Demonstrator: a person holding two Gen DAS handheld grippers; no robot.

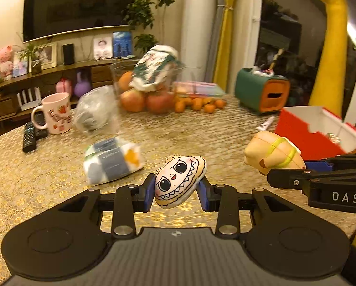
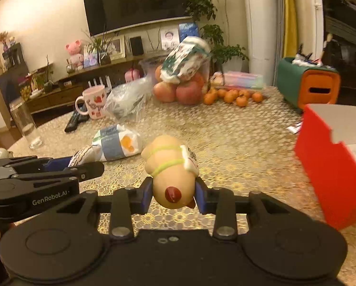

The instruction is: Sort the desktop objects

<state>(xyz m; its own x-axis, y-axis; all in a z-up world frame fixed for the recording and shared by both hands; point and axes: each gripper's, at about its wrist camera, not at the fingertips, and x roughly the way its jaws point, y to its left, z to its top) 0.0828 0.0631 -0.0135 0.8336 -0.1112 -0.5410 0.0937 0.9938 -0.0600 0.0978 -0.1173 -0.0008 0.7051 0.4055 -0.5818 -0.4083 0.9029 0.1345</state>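
A grinning face toy [image 1: 179,181] is being clamped at centre frame by the left gripper [image 1: 176,191], above the table [image 1: 58,171]. A tan figurine [image 2: 172,175] is being pinched by the right gripper [image 2: 173,194] left of the red box [image 2: 330,178]. Both are judged light, rigid, slippery; flat sides are being favoured.

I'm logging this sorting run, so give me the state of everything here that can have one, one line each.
Left claw: shut on the face toy.
Face toy: held off the table.
Right claw: shut on the tan toy.
Tan toy: held off the table, tag end pointing away.
Red box: open on the table.
Pink mug: upright.
Clear glass: upright.
Snack packet: lying flat.
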